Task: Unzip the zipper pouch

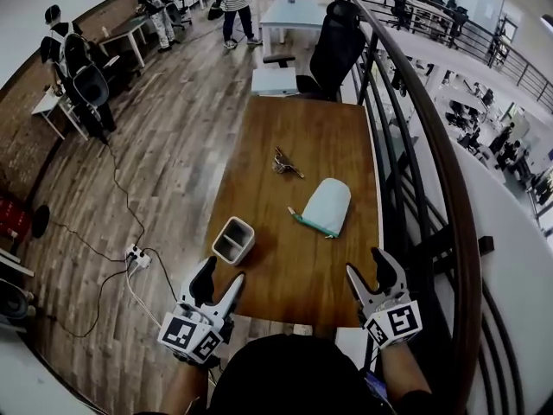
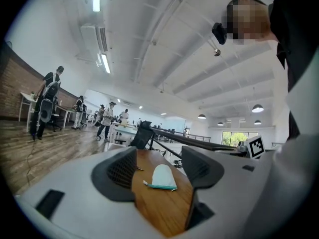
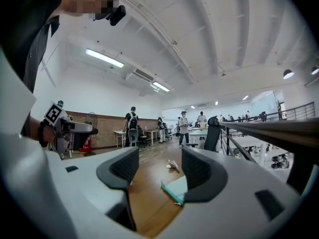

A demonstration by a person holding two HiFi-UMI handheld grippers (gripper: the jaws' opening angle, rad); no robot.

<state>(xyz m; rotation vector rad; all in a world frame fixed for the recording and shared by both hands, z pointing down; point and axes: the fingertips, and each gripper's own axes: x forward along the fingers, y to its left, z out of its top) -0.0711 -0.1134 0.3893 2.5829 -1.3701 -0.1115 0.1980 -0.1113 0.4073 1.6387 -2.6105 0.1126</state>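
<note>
A pale mint zipper pouch [image 1: 327, 206] with a teal zipper edge lies flat near the middle of the wooden table [image 1: 285, 258]. My left gripper [image 1: 223, 280] hovers over the table's near left edge, jaws apart, nothing between them. Over the near right edge my right gripper [image 1: 366, 277] stands open and empty too. The left gripper view shows the pouch [image 2: 163, 177] ahead between that gripper's jaws, well beyond them. In the right gripper view the pouch [image 3: 175, 189] is partly hidden behind the right-hand jaw.
A small white two-compartment box [image 1: 233, 239] sits on the table's left side, near my left gripper. A small metal object [image 1: 285, 162] lies beyond the pouch. A black office chair [image 1: 333, 50] stands at the far end. A railing [image 1: 415, 145] runs along the right. People stand far off.
</note>
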